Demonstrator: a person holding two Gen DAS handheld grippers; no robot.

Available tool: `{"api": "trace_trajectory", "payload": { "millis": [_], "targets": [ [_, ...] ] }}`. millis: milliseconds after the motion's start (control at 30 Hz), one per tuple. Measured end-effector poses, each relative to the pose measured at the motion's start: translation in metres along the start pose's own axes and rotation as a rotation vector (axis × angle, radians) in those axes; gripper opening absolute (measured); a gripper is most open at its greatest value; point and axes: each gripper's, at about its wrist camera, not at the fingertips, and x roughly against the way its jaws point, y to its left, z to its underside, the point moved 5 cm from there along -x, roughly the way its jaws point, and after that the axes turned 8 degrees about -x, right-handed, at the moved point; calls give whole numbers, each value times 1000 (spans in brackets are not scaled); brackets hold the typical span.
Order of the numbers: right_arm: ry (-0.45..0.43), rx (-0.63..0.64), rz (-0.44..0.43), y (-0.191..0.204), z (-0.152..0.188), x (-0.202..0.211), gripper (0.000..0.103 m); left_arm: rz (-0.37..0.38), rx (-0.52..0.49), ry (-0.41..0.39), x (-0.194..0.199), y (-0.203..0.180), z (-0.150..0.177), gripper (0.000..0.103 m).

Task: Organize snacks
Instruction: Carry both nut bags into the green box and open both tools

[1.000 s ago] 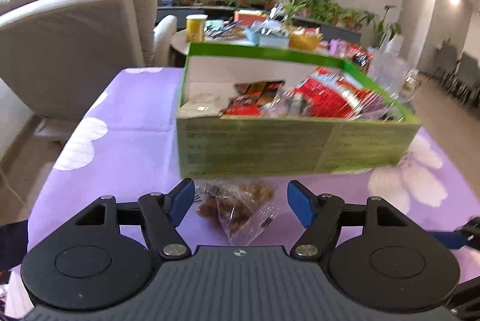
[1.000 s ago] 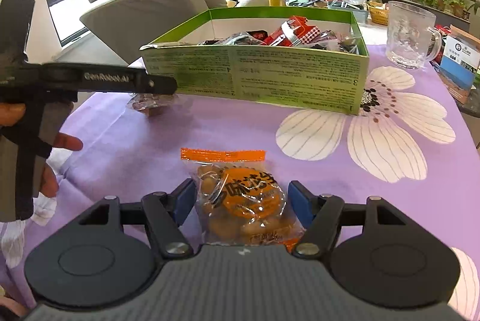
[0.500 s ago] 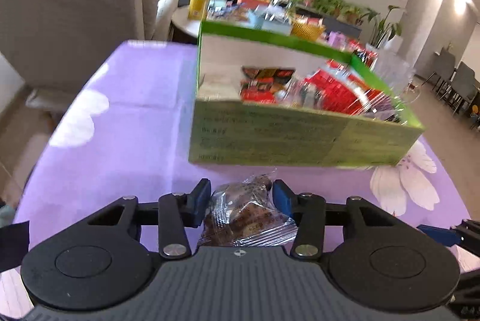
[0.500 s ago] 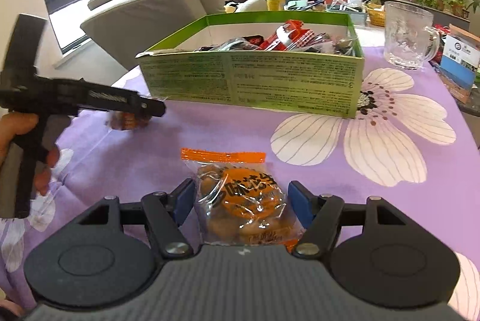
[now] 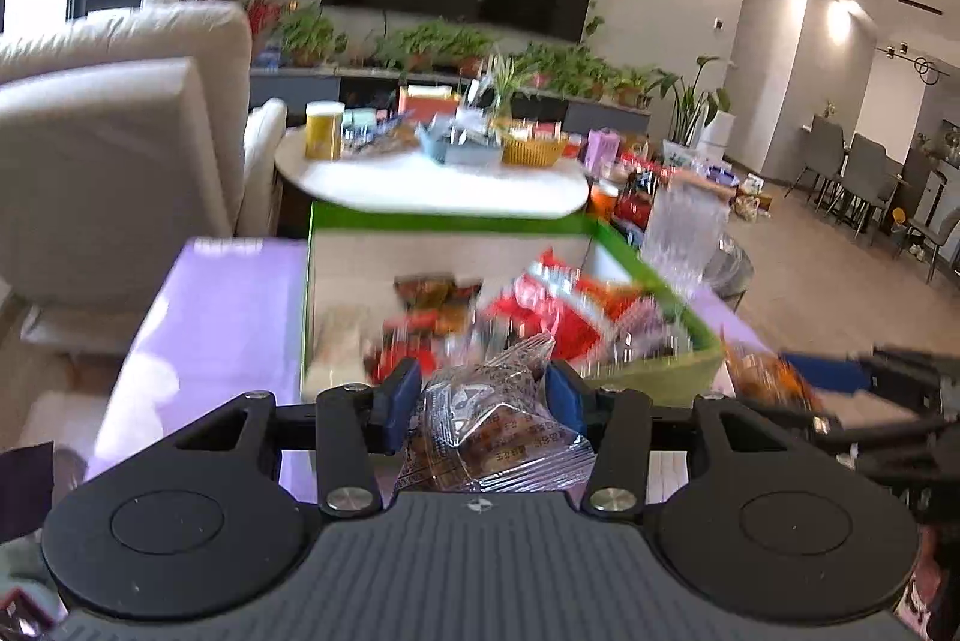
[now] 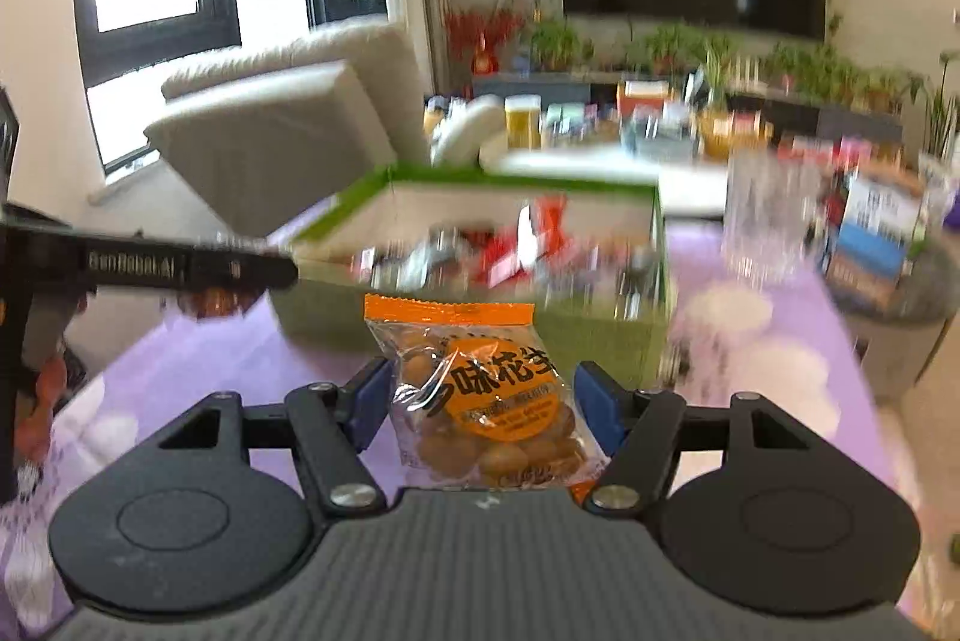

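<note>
Gripping a clear crinkly snack packet between its blue pads, the left gripper hangs just short of the green box, whose near wall sits right behind the packet. The right gripper brackets an orange-topped peanut packet; the bag appears lifted off the purple tablecloth, so the jaws are probably pinching it, though a sliver of gap shows beside each pad. The box already holds a jumble of red and dark wrappers, blurred by motion.

Judging from here, the main risk is slippage: both bags are slick film held only at their edges, and a quick swing toward the box could let one slide out onto the cloth. The two tools also sit close together at the same box wall and could knock each other, and a tall glass mug stands near the box's right side, within reach of a careless sweep.

Readable writing: large Chinese characters on the peanut packet's orange label, apparently "味花生", and "GenRobot.AI", smeared, along the left tool's arm in the right wrist view.
</note>
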Motion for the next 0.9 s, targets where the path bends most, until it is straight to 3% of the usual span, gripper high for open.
{"api": "trace_trajectory", "payload": {
  "millis": [300,433,600,900],
  "targets": [
    [-77,-12,33,-10,-59,-62,49,-15,-82,-70,-35,2,-46,45],
    [-102,-46,71,-24,-70,-84,49,-37,-78,-68,-55,8,-50,59],
    [-81,-117,96,-37,-64,-87,49,-53,-26,-70,-58,18,-42,60],
    [-43,-104,129,-27,-45,-72,49,-69,-6,-69,-35,14,-31,60]
  ]
}}
